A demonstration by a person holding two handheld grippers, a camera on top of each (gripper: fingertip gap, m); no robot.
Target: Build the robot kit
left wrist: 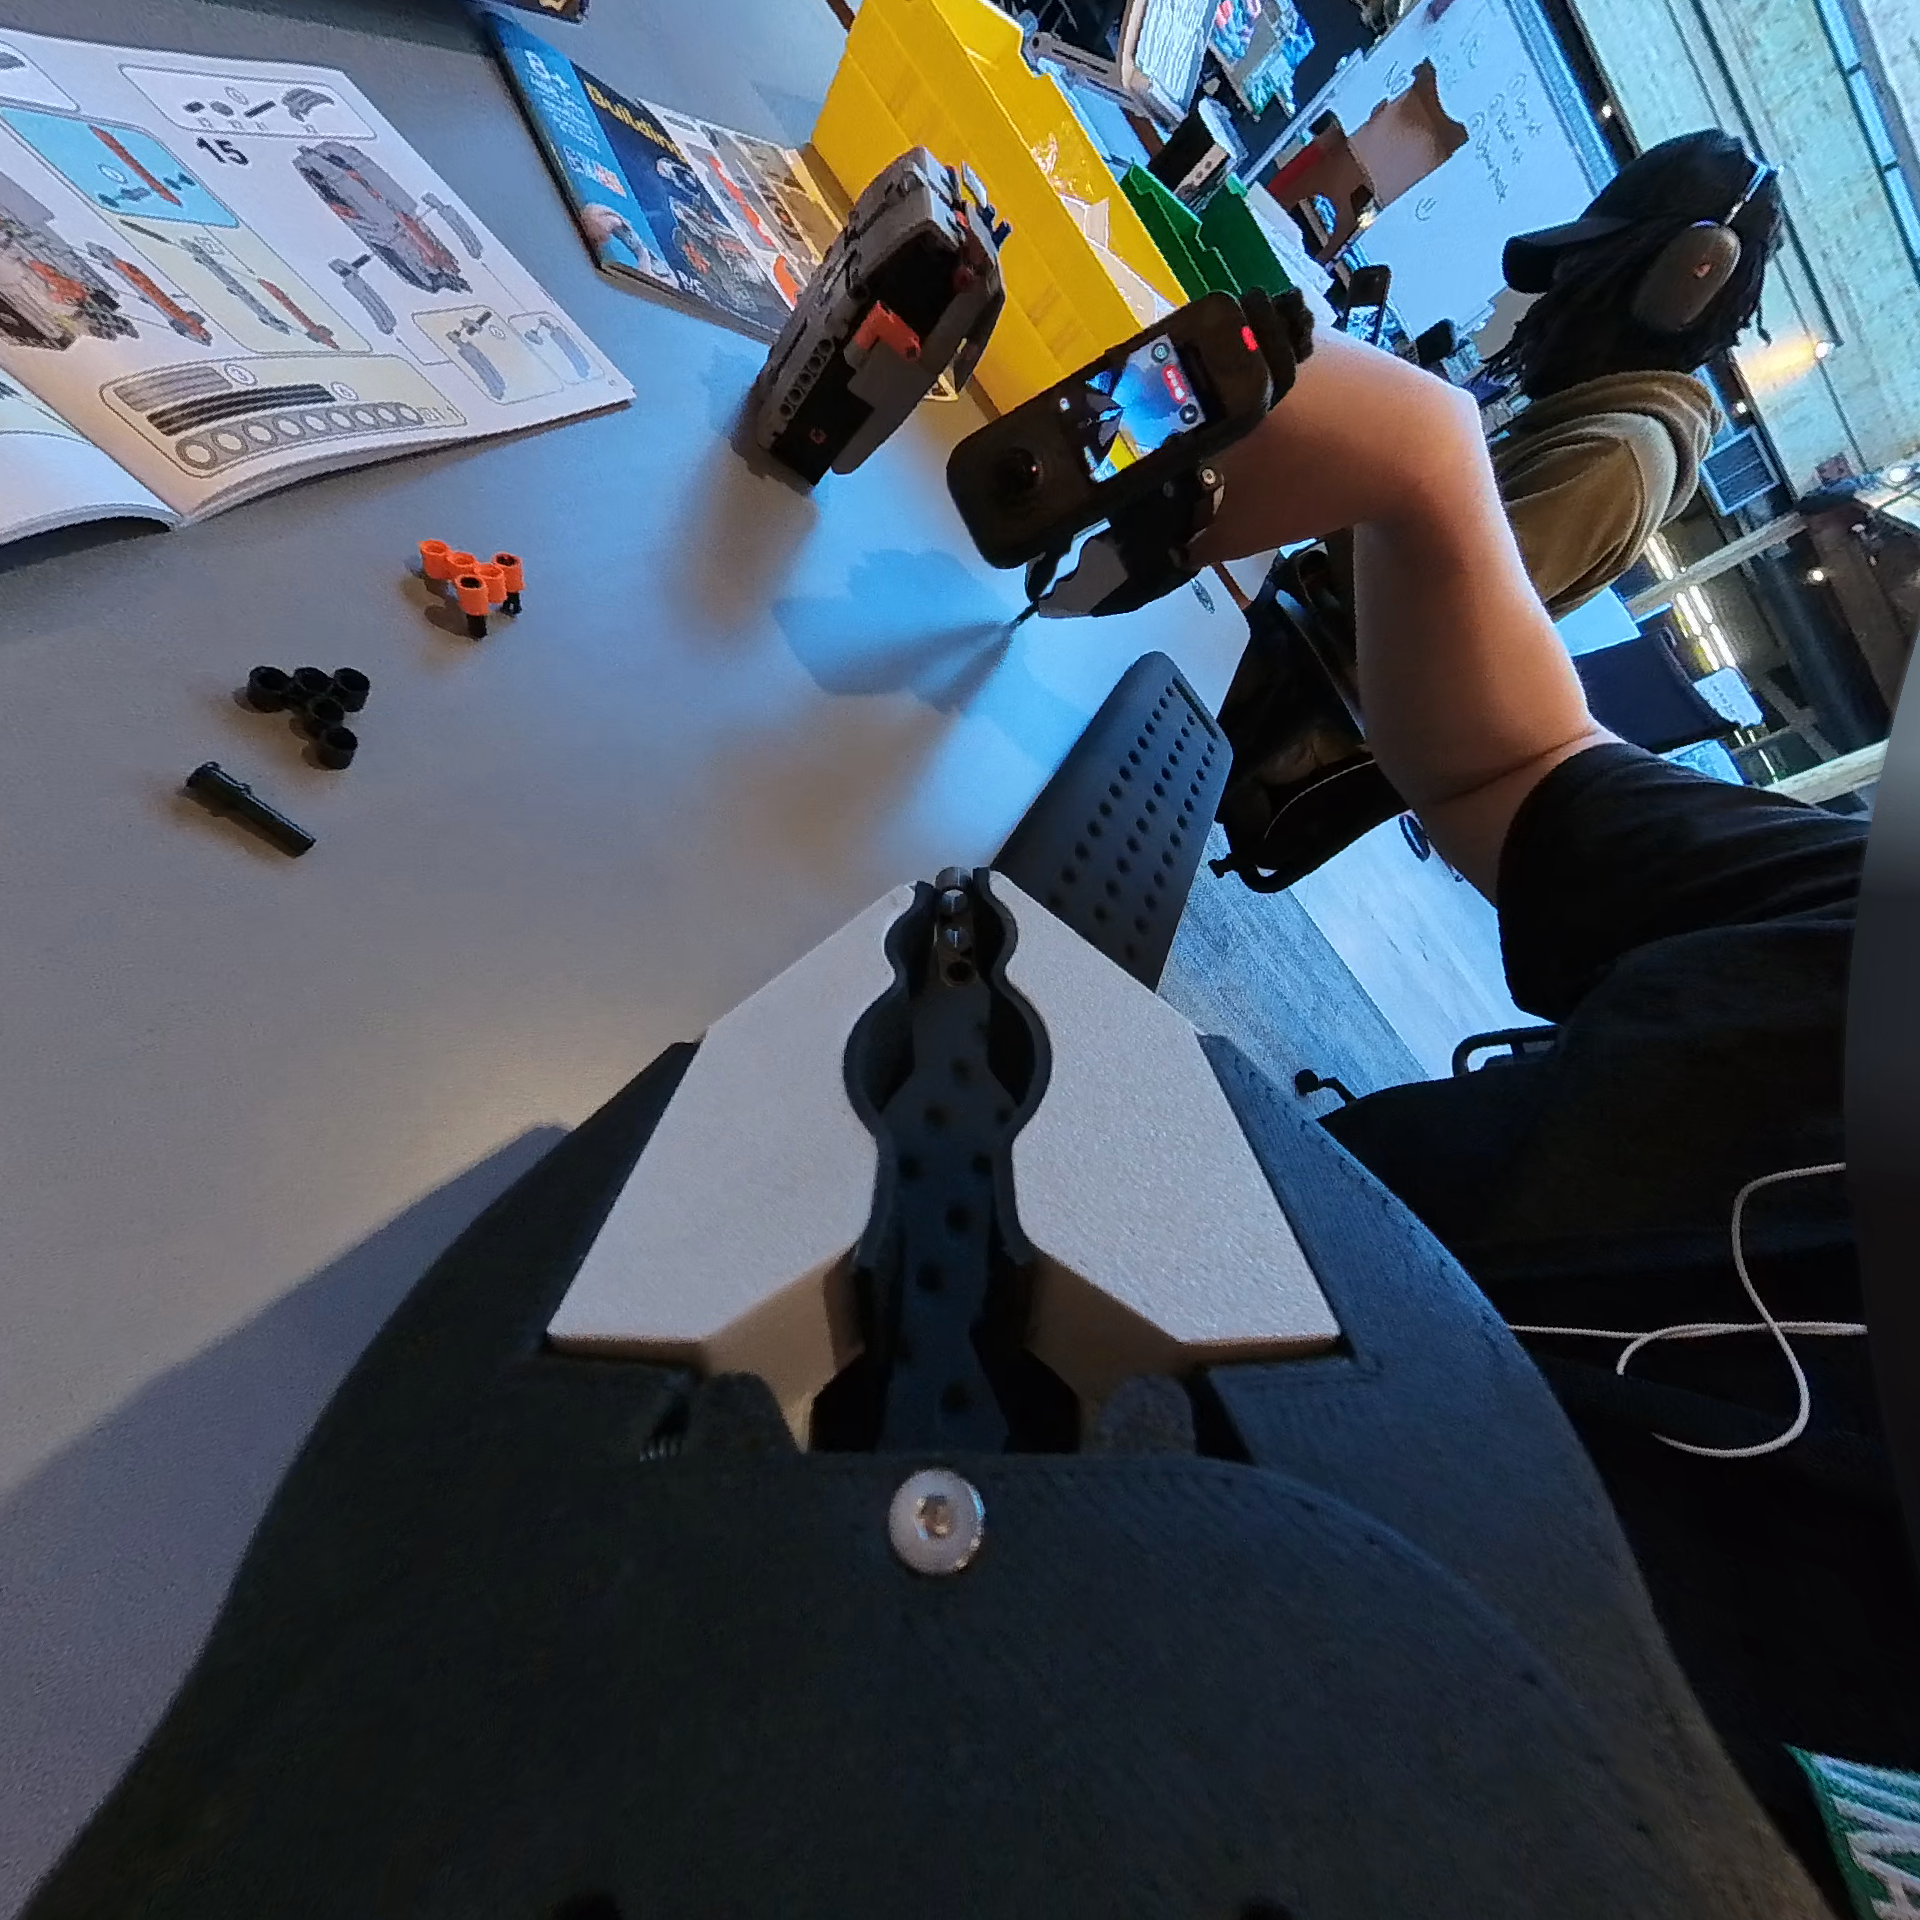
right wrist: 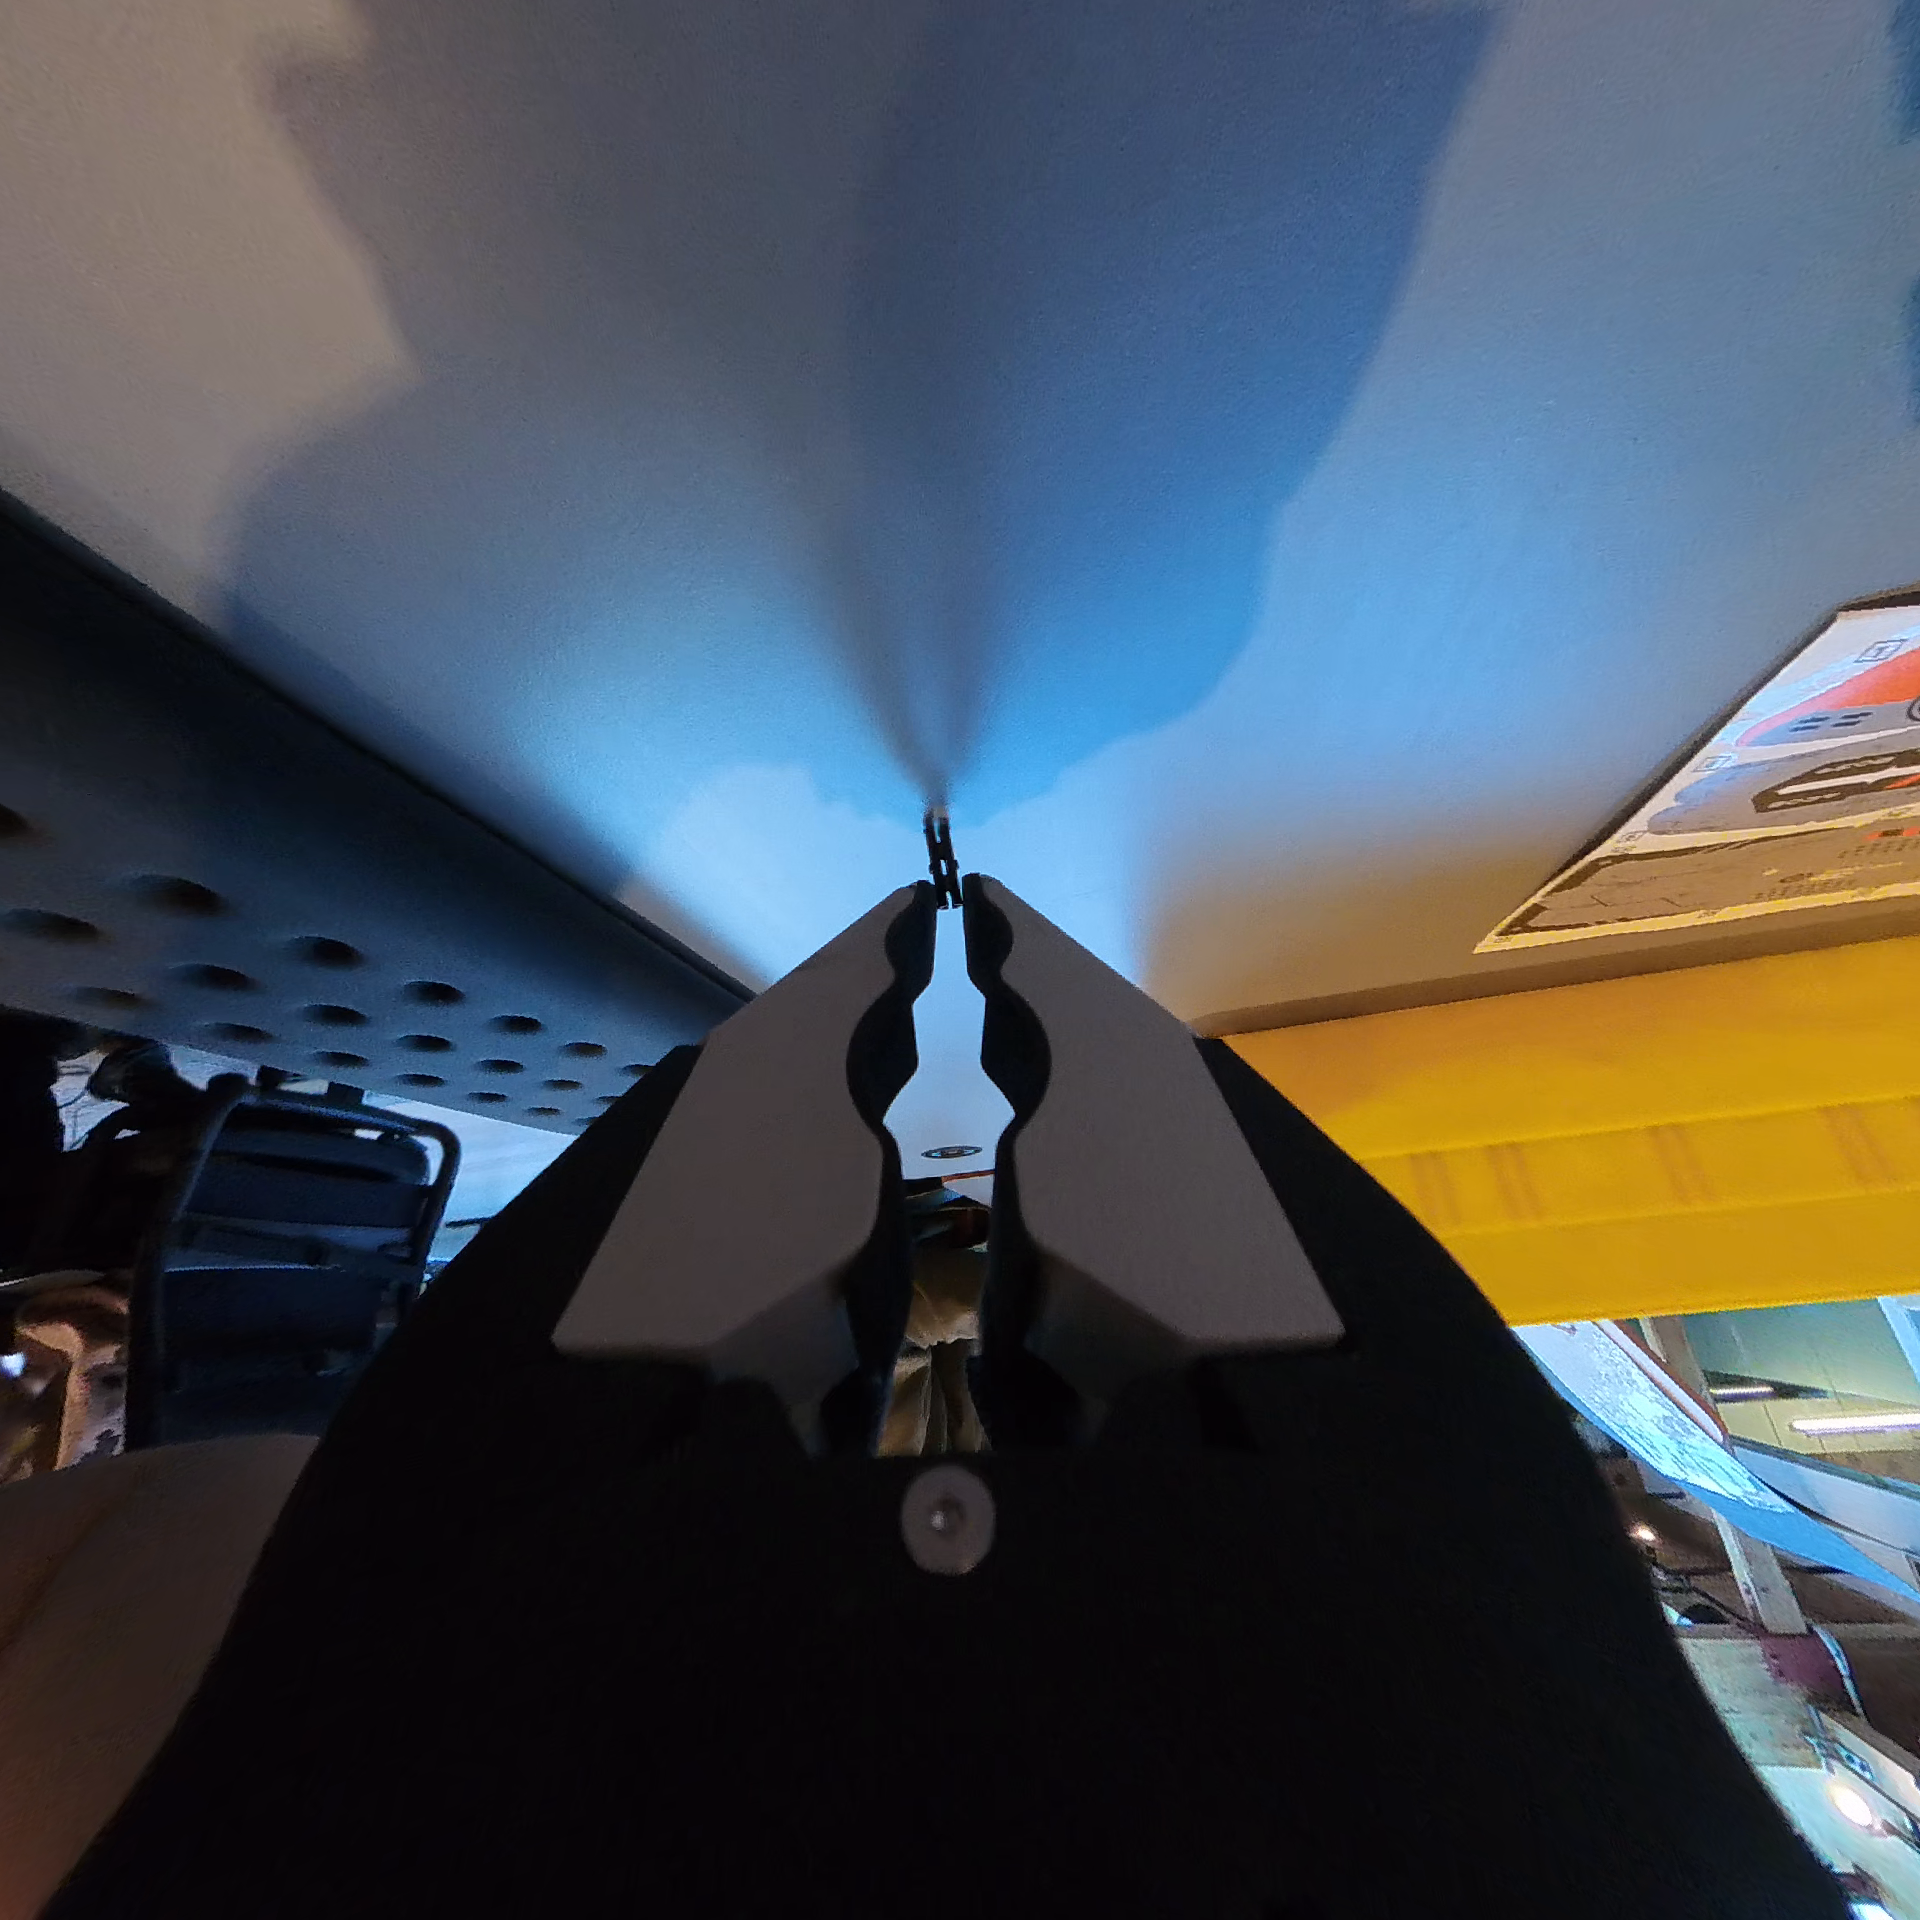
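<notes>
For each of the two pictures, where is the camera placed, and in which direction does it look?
Left wrist view: sits on the left gripper, low over the grey table; looks across it at the small black parts, toy model and right gripper; a bare forearm shows.
Right wrist view: sits on the right gripper, very near the table, its tips pinching a small black pin.
Shared: table, yellow bin, perforated chair back.
</notes>
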